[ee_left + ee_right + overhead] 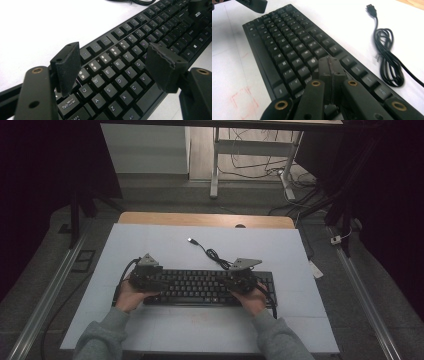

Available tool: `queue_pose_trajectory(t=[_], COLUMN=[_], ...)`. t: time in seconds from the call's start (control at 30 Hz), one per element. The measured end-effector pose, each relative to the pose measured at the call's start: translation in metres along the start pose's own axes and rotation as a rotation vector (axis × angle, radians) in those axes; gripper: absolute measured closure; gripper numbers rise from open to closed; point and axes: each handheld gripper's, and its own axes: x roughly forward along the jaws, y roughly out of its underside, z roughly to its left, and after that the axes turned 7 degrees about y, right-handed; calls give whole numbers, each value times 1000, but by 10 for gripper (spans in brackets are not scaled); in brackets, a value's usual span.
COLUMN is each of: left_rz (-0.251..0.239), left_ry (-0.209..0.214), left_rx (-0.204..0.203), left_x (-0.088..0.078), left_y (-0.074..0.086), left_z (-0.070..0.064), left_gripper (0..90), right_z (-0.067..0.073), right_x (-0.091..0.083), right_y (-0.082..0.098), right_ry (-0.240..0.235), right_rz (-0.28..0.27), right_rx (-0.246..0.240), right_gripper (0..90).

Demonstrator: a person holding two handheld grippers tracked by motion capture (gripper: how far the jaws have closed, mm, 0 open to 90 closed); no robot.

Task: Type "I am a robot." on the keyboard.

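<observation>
A black keyboard (200, 287) lies across the near middle of a white mat (150, 240). Its black cable (216, 256) is coiled just behind it and ends in a USB plug (191, 240). My left gripper (150, 277) hovers over the keyboard's left end. In the left gripper view its jaws (113, 53) stand open above the letter keys (120, 81), with nothing between them. My right gripper (239, 280) is over the keyboard's right part. In the right gripper view its jaws (329, 61) are shut together and empty, just above the keys (287, 40), with the cable coil (387, 57) to their right.
The mat covers a wooden table whose far edge (205, 219) shows. Faint red marks (244, 100) are drawn on the mat in front of the keyboard. Beyond the table stand a desk frame (215, 165) and loose floor cables. Metal rails (50, 290) run along both sides.
</observation>
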Motion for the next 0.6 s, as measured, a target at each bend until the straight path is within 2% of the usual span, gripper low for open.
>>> queue_pose_trajectory(t=[0.13,0.5,0.6], left_rz=[-2,-3,0], left_ry=[0,2,6], left_rx=[0,2,4], left_x=[0,-2,-2], left_y=[0,1,1], left_z=[0,-1,-2], left_gripper=[285,285,285], right_z=[-5,-12,-13], right_x=[-10,-28,-32], right_y=[7,24,26], right_ry=[2,13,12], right_rz=[-11,-8,-19], right_rx=[17,17,23], right_gripper=[900,895,763])
